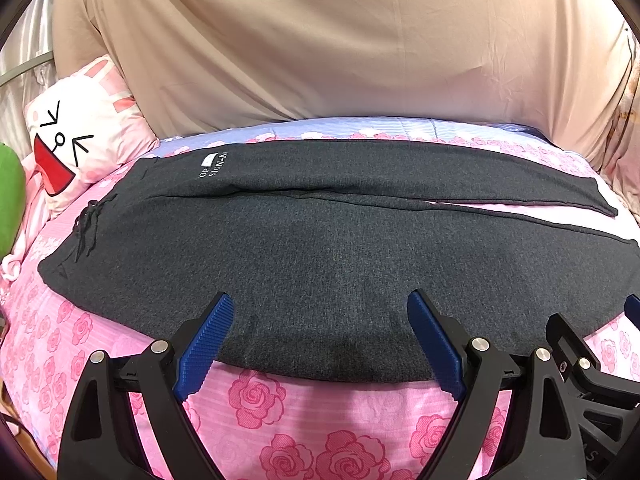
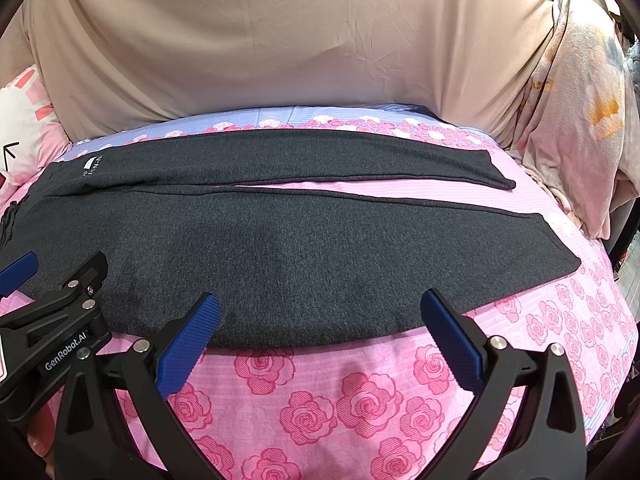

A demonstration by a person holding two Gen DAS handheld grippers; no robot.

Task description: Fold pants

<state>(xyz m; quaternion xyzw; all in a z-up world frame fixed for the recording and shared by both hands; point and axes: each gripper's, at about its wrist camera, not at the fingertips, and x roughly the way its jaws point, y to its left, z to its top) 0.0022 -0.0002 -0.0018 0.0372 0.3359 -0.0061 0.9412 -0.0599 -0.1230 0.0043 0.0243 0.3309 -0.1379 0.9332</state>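
**Both grippers spread wide, side by side**

The left gripper (image 1: 320, 336) has its blue-padded fingers (image 1: 206, 340) set far apart, nothing between them. The right gripper (image 2: 320, 336) stands just beside it, jaws equally wide, with nothing between its fingers (image 2: 454, 340). A fingertip of the person's hand (image 2: 40, 446) shows below the left gripper's body.

Your left wrist camera looks forward from low at the near edge of the bed (image 1: 280, 420), close to the dark pants (image 1: 320, 248), toward their waistband end. Your right wrist camera sits just beside it, nearer the pants (image 2: 280, 248) cuffs. Both views share the pants and the beige cloth (image 2: 280, 40) behind them.
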